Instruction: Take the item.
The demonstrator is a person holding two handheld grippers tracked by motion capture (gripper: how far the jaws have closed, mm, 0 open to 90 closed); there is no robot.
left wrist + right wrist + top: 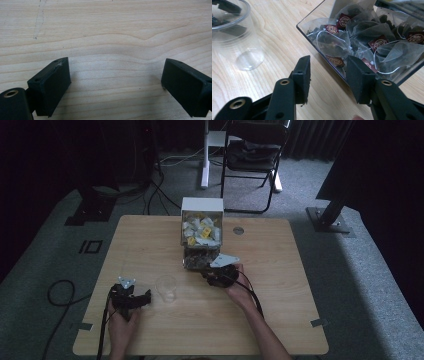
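High view overhead facing forward, gripper views close, sharing table

pale wood-grain table, maroon-tagged tea bags

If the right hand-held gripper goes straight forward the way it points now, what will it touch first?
Most likely the clear tray of tea bags: the open right hand-held gripper points at its near wall, close ahead. The clear plastic cup stands off to the side, out of that line.
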